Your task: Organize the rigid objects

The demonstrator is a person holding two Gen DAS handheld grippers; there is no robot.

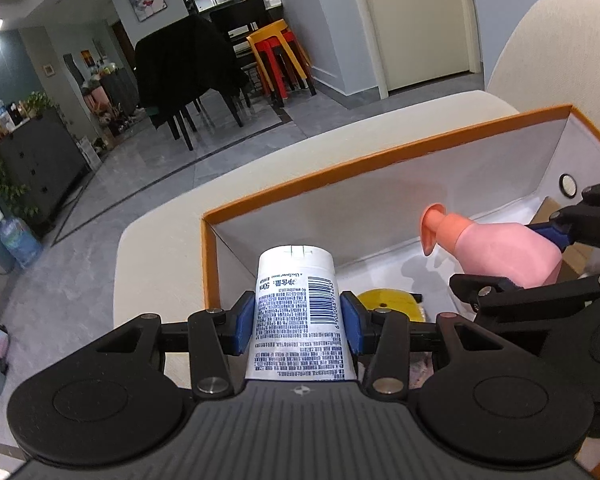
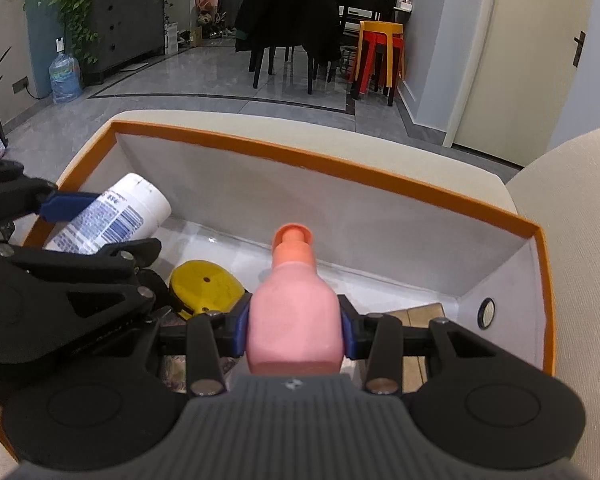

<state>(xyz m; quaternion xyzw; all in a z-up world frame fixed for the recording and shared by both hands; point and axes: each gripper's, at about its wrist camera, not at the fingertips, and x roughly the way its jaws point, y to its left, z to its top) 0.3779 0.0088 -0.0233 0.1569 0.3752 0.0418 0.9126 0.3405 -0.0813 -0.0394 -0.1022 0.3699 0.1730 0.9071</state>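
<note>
My left gripper (image 1: 298, 322) is shut on a white tube (image 1: 300, 312) with printed text and a barcode, its cap end pointing forward over the near left corner of an orange-rimmed white box (image 1: 380, 162). My right gripper (image 2: 294, 328) is shut on a pink pump bottle (image 2: 294, 316) with an orange cap, held above the box's middle. From the right wrist view the white tube (image 2: 116, 220) and the left gripper (image 2: 80, 224) show at the left. From the left wrist view the pink bottle (image 1: 500, 252) shows at the right.
The box (image 2: 340, 156) rests on a cream sofa (image 1: 160, 248). Inside lie a yellow round object (image 2: 204, 288) and a brown cardboard piece (image 2: 416, 316). A cream cushion (image 2: 572, 200) rises at the right. Beyond are a grey tiled floor, dark chairs and coloured stools (image 2: 376, 56).
</note>
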